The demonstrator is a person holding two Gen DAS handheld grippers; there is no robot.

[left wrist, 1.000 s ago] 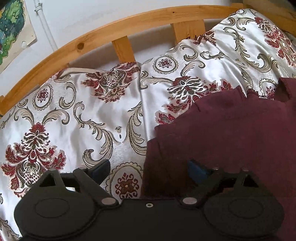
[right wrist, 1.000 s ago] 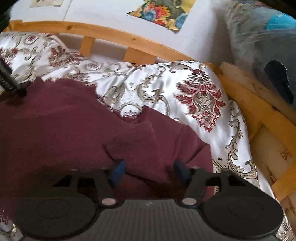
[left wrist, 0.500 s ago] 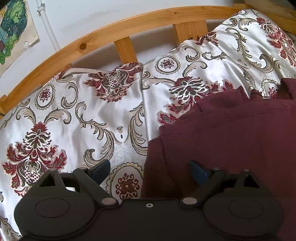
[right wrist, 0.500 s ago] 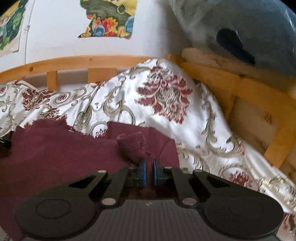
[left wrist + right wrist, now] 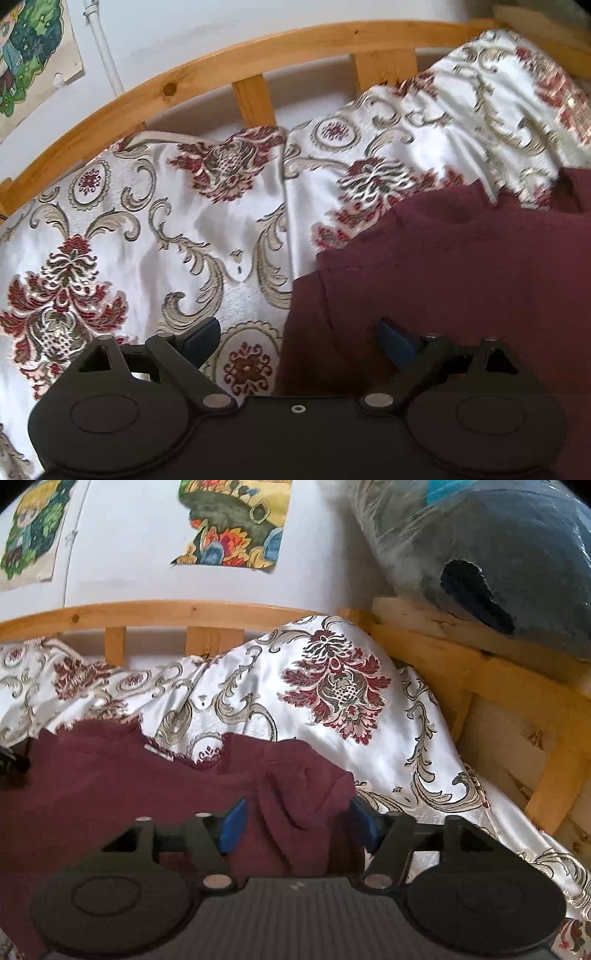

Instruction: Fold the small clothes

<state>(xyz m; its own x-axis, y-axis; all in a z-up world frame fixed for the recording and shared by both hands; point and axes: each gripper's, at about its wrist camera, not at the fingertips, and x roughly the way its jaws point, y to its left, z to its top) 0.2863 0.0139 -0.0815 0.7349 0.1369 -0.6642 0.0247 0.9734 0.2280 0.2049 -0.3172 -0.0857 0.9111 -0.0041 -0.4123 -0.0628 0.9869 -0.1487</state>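
A dark maroon garment (image 5: 461, 266) lies spread on a white bedspread with red and gold floral patterns (image 5: 155, 229). My left gripper (image 5: 299, 336) is open over the garment's left edge, with one blue pad over the bedspread and the other over the cloth. In the right wrist view the same garment (image 5: 110, 775) has a bunched fold at its right corner. My right gripper (image 5: 295, 823) is open, its blue pads on either side of that fold.
A curved wooden bed rail (image 5: 258, 59) with slats runs behind the bedspread. A wooden frame (image 5: 480, 672) rises at the right, with a plastic-wrapped dark bundle (image 5: 480, 554) on it. Posters (image 5: 232, 520) hang on the white wall.
My right gripper was shut on the garment's corner fold half a second ago and has now opened, leaving the fold on the bed. The left gripper stayed open and barely moved.
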